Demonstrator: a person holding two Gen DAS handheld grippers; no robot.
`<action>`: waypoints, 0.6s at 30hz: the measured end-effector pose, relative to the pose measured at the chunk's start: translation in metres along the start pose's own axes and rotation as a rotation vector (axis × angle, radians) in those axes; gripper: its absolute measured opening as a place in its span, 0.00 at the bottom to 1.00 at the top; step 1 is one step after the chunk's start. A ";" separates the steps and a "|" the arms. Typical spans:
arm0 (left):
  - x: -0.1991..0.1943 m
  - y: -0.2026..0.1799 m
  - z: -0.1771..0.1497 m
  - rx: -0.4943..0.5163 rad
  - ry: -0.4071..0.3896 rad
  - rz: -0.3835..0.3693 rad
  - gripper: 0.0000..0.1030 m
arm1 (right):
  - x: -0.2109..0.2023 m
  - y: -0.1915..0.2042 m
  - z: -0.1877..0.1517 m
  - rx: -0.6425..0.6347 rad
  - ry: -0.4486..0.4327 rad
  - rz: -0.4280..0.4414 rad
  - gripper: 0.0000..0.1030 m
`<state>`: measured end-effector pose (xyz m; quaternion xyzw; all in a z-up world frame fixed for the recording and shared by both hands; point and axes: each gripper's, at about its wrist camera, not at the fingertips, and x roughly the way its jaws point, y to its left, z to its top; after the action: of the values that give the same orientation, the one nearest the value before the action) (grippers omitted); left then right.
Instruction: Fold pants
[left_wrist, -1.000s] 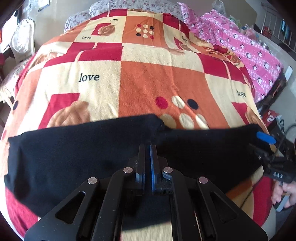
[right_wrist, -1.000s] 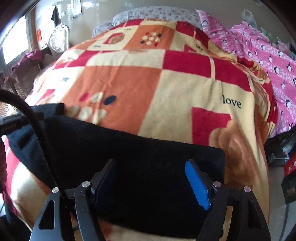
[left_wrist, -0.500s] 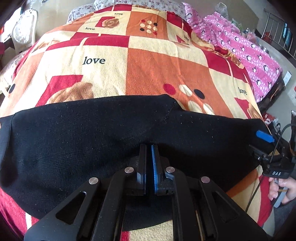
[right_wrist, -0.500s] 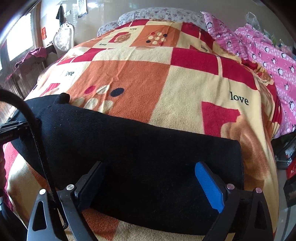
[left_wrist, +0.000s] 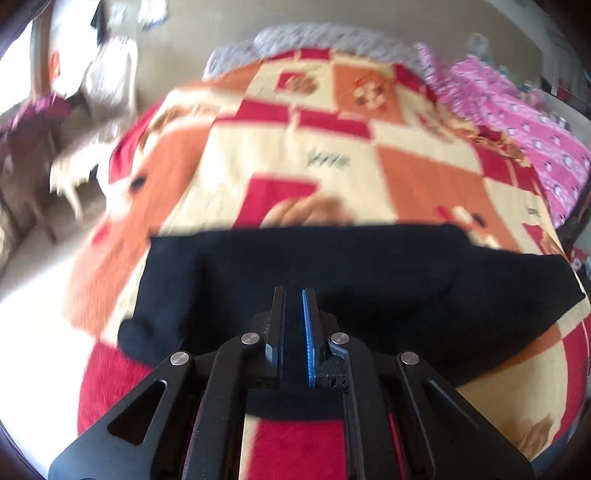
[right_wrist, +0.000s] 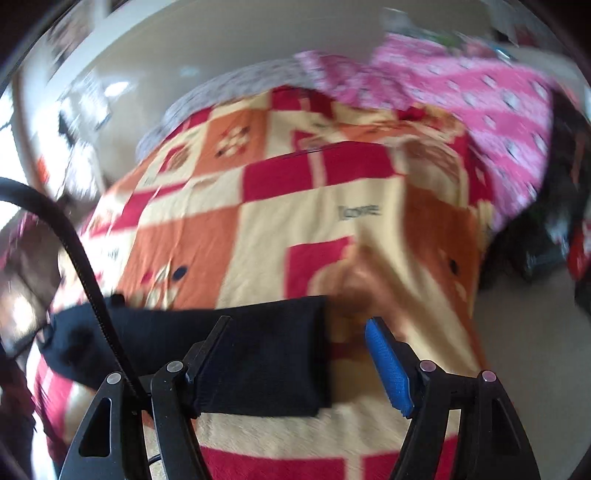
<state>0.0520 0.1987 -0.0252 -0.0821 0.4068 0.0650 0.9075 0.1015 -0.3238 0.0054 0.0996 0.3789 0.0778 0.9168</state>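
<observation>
Both my grippers have swung sideways: left gripper (left_wrist: 293, 325) pinched narrow on pants (left_wrist: 369, 280); right gripper (right_wrist: 295, 350) closing, half astride the fabric end, may bunch it.

black pants (left_wrist: 369, 280), folded, lying flat across patterned blanket (left_wrist: 332, 155)

A home bedroom: patchwork blanket (left_wrist: 332, 177) covering a bed, pink bedding (right_wrist: 461, 96) alongside.

Blurred "love" printed on cream squares of checked blanket (right_wrist: 317, 221).
</observation>
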 end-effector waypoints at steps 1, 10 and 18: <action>0.006 0.013 -0.008 -0.041 0.033 -0.012 0.06 | -0.005 -0.012 -0.002 0.051 0.014 0.005 0.69; -0.014 0.023 -0.022 -0.112 -0.112 -0.018 0.07 | 0.013 -0.029 -0.054 0.329 0.160 0.342 0.68; -0.011 -0.007 -0.027 -0.027 -0.147 -0.115 0.08 | 0.037 -0.039 -0.062 0.639 0.198 0.358 0.68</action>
<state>0.0264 0.1863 -0.0342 -0.1128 0.3328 0.0240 0.9359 0.0861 -0.3459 -0.0727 0.4371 0.4473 0.1239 0.7704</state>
